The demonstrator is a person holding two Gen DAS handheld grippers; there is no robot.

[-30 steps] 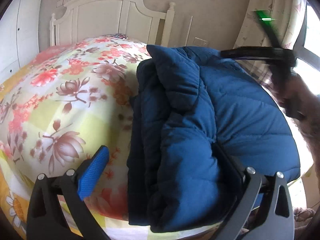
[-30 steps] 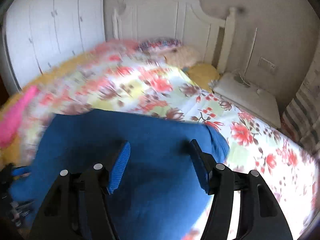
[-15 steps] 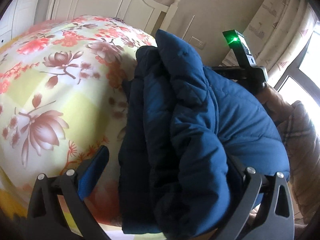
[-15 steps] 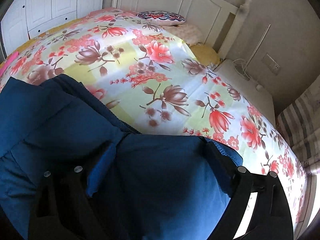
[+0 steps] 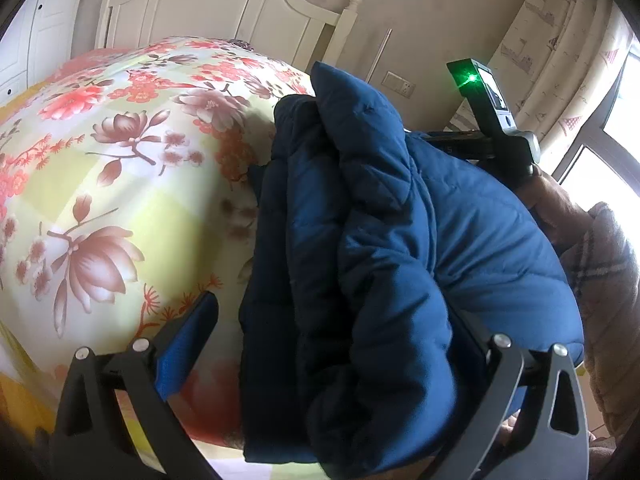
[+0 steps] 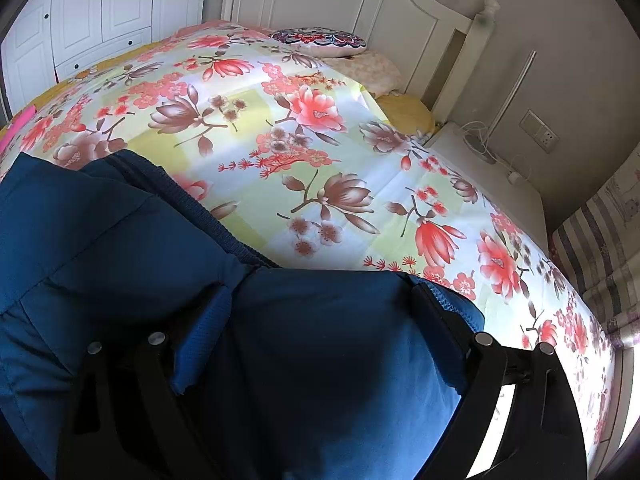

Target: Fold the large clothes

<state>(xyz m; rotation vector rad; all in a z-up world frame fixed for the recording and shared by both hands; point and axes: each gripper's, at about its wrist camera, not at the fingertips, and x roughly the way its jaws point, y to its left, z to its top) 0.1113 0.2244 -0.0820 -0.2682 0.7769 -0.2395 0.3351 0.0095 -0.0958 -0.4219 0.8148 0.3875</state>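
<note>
A dark blue quilted puffer jacket (image 5: 400, 248) lies folded in a thick bundle on the flowered bedspread (image 5: 120, 160), near the bed's edge. My left gripper (image 5: 336, 332) stands wide open around the bundle's near end, its right finger hidden behind the fabric. The jacket fills the lower left of the right wrist view (image 6: 120, 260). My right gripper (image 6: 320, 320) is open there, its fingers spread over the jacket's flat top. The right gripper's body with a green light (image 5: 480, 92) shows beyond the jacket in the left wrist view.
A white headboard (image 6: 360, 0) and pillows (image 6: 320, 38) are at the bed's far end. A white nightstand (image 6: 492, 184) with cables stands beside it. White wardrobe doors (image 6: 100, 12) are at left. Curtains (image 5: 560, 40) and a window are at right.
Both grippers have come down closer to the jacket. The right gripper moved from above the bundle to rest over its top, and the views have steadied.
</note>
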